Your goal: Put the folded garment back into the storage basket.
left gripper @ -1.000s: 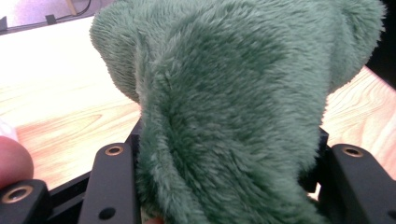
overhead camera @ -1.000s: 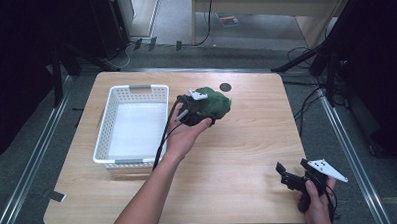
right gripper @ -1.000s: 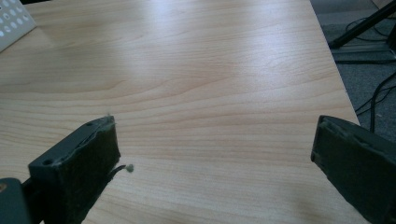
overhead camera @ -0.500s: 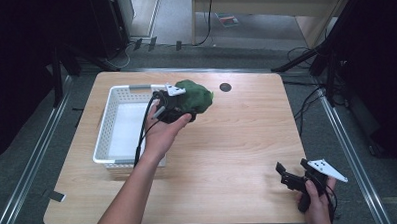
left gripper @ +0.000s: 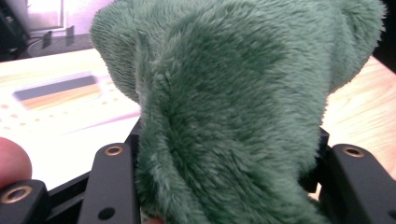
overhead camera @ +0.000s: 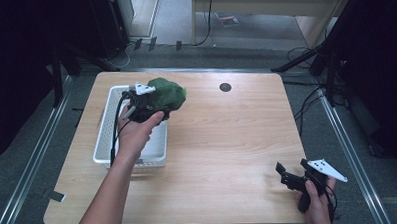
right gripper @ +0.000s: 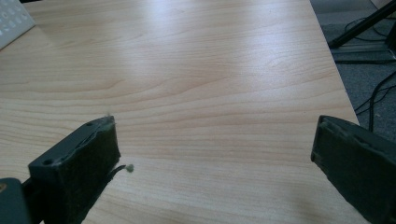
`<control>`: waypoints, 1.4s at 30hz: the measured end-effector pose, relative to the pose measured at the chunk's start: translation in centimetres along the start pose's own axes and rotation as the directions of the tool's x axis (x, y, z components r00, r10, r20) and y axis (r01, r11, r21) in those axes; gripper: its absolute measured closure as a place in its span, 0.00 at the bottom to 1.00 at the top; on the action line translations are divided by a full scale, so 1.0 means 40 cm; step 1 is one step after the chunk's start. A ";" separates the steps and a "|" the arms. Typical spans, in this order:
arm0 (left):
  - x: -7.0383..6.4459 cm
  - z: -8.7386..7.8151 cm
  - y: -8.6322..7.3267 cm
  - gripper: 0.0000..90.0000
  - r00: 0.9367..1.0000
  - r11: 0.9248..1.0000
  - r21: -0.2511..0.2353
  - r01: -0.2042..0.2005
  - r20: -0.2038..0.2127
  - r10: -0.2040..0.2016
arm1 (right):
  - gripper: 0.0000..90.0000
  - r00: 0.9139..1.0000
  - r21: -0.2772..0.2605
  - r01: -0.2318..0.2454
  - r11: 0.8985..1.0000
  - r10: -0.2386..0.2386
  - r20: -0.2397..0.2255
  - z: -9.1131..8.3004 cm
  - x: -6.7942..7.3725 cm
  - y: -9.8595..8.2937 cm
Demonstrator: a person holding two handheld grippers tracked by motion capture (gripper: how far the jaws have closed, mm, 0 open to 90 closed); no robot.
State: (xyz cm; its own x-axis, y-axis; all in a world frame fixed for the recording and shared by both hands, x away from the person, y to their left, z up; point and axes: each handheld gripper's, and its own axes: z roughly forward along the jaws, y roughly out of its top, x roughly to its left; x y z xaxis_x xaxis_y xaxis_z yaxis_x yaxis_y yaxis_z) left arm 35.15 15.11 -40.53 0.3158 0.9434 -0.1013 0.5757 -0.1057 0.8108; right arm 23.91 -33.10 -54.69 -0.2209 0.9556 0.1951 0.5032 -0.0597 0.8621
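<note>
A green plush toy hangs in the air over the right rim of the white basket, held by my left gripper, which is shut on it. In the left gripper view the green plush toy bulges up between the two black jaws, with the basket behind it at the left. My right gripper rests low at the table's front right corner, open, with nothing between its fingers and bare wood ahead of it.
The wooden table carries the basket at its left. A small dark round hole sits near the far edge. A corner of the basket shows in the right gripper view. Cables and stands lie on the floor around the table.
My left gripper has carried the green plush toy leftward from the table's middle to above the basket's right rim. The right gripper has stayed put.
</note>
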 end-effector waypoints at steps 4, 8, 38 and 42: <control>0.050 0.001 -0.024 0.48 1.000 1.000 0.012 0.011 -0.023 -0.011 | 0.01 1.000 0.000 0.001 1.000 -0.001 0.000 0.000 0.000 0.000; 0.081 0.009 -0.044 0.48 0.999 1.000 0.019 0.023 -0.044 -0.022 | 0.01 1.000 0.000 0.000 1.000 0.000 0.001 0.000 0.000 0.000; 0.199 0.147 -0.161 0.38 0.992 0.970 0.240 0.050 -0.123 -0.021 | 0.01 1.000 -0.001 -0.006 1.000 0.006 0.002 0.000 -0.001 0.000; 0.195 0.155 -0.161 0.19 0.990 0.965 0.251 0.068 -0.135 -0.035 | 0.01 1.000 -0.002 -0.008 1.000 0.008 0.001 0.000 -0.002 0.000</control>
State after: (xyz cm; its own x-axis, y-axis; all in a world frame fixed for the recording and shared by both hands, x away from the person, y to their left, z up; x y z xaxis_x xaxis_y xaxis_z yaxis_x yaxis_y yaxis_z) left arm 38.57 21.21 -50.10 0.1906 0.9804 -0.0503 0.7670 -0.1167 0.6310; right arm 23.91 -33.17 -54.69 -0.2160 0.9553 0.2018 0.5037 -0.0680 0.8612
